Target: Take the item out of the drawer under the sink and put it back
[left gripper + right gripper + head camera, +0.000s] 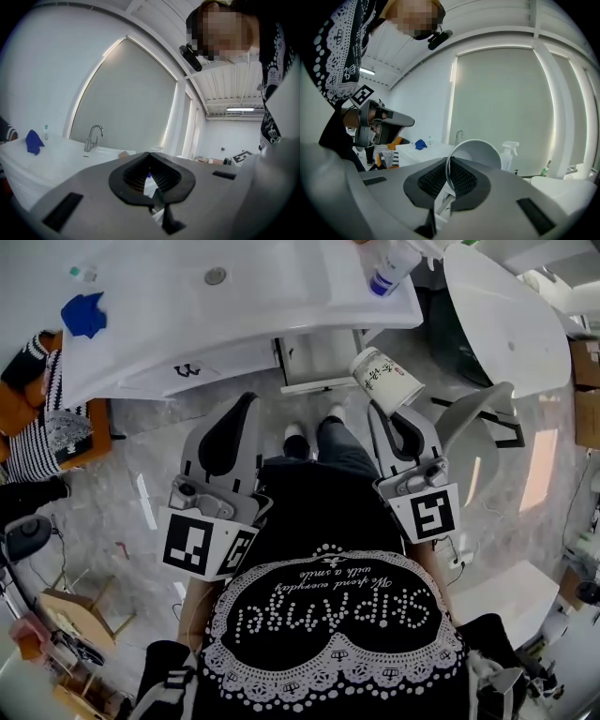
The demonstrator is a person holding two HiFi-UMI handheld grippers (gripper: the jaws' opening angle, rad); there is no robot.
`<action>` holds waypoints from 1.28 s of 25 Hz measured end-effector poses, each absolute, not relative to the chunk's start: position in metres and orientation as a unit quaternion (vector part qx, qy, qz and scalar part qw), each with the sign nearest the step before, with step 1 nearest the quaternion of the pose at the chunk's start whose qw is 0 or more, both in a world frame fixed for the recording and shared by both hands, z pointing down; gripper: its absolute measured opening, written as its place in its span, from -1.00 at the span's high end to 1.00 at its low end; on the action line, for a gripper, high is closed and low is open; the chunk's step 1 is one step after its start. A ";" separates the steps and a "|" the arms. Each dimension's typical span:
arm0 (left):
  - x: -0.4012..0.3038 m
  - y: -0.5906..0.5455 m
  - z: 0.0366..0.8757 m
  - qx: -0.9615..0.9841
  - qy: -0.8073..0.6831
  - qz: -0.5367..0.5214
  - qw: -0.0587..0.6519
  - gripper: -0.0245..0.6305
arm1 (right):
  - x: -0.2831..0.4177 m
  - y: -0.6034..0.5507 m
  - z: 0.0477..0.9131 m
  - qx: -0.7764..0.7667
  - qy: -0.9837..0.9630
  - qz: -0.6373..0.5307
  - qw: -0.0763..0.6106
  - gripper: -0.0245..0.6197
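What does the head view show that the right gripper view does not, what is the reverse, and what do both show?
Head view only: the sink's drain and the person's shoes. Right gripper view only: the faucet and window blind. Both: the paper cup pinched in the right gripper, the blue cloth, the spray bottle.

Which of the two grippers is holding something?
The right gripper: its jaws pinch the rim of a paper cup; the left gripper is shut, empty.
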State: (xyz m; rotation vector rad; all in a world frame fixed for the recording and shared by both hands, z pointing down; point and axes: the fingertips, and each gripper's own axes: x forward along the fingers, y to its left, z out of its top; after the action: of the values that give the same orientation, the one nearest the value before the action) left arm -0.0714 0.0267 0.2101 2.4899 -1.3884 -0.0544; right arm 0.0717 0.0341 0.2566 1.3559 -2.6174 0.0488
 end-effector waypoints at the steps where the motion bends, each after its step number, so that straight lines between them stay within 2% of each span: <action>1: -0.074 0.025 0.210 0.863 -0.484 -0.021 0.146 0.91 | 0.070 0.033 0.257 0.458 -0.884 0.021 0.094 0.85; 14: -0.133 0.018 0.220 0.821 -0.551 -0.014 0.150 0.91 | 0.056 0.023 0.257 0.450 -0.887 0.031 0.101 0.85; 32: -0.130 0.035 0.208 0.834 -0.538 -0.007 0.121 0.91 | 0.045 0.019 0.257 0.434 -0.894 0.026 0.105 0.85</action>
State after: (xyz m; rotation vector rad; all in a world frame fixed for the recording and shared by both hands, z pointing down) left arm -0.1302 0.0350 0.2077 2.4355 -1.5717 -0.0218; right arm 0.0454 0.0186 0.2571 1.2802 -2.6347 0.0771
